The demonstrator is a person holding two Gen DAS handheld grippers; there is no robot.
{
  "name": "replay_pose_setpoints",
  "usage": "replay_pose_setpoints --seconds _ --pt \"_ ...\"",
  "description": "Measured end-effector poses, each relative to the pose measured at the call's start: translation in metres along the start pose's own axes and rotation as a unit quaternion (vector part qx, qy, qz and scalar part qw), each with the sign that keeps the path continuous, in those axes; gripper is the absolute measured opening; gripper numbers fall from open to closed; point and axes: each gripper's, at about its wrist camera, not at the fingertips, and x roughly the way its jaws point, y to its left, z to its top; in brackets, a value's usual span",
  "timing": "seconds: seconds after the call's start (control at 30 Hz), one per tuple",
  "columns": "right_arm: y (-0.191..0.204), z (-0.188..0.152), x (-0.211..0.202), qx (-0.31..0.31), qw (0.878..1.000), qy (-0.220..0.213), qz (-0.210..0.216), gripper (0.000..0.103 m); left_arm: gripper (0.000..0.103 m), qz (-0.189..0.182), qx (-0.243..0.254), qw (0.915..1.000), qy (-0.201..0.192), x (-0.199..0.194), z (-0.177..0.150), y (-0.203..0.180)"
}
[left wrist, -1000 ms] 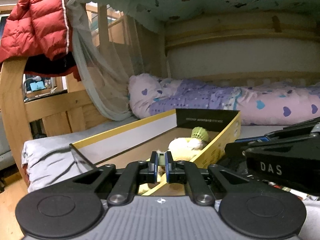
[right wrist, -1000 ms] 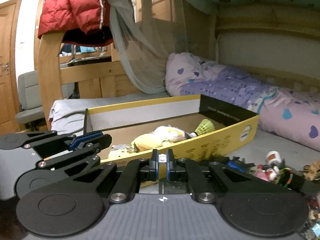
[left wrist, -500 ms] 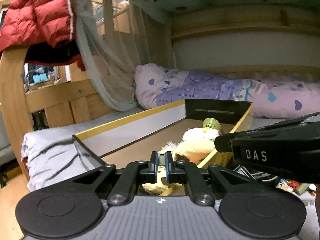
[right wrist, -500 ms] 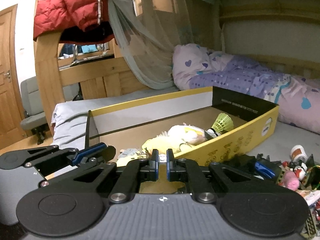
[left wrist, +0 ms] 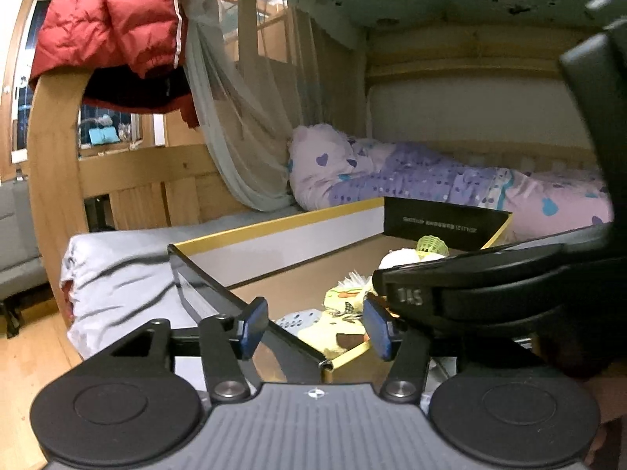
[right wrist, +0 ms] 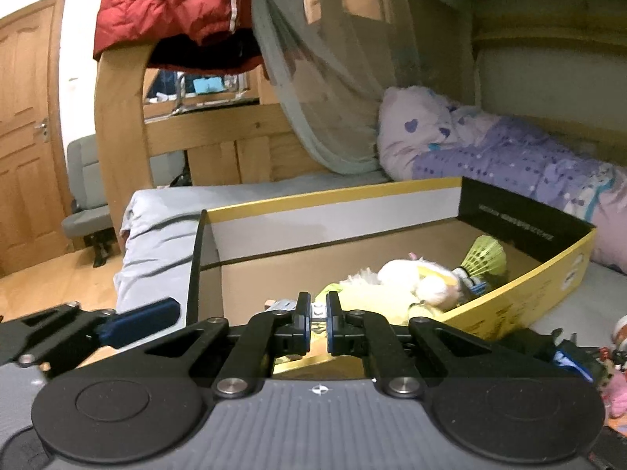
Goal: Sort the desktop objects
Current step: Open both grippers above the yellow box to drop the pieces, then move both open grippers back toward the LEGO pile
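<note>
Left gripper [left wrist: 315, 331] just opened (empty); right-wrist view alone shows door [right wrist: 27, 125].

Left tool [left wrist: 315, 329] just opened, nothing held; box [left wrist: 274, 231] nearer.

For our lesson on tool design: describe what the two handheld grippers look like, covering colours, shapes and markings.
Both the left gripper and right gripper are black linkage arms with silver pivot bolts, blue finger pads, round black discs and a ribbed grey body. White lettering marks the right gripper's side.
</note>
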Motion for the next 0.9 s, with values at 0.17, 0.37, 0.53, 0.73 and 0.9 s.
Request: replay_pose_setpoints --seconds 0.17,0.37,0.53,0.73,0.9 --pt "0.008 -0.002 0.007 -0.013 1.0 0.012 0.017 0.009 0.058 0.006 -0.005 0.9999 0.007 -0.013 -0.008 0.001" --pt "0.021 -0.004 0.01 -0.034 0.998 0.02 0.043 0.009 0.058 0.007 -0.016 0.9998 0.006 -0.024 -0.013 0.007" --pt "0.028 -0.006 0.014 -0.039 0.997 0.033 0.052 0.011 0.058 0.002 -0.028 0.9994 0.021 -0.024 -0.017 0.013" --pt "0.031 -0.009 0.017 -0.035 0.998 0.04 0.044 0.016 0.059 0.001 -0.039 0.9989 0.027 -0.026 -0.019 0.019" --pt "0.03 -0.007 0.01 -0.032 0.998 0.037 0.04 0.017 0.059 0.0 -0.045 0.9987 0.025 -0.033 -0.017 0.02"
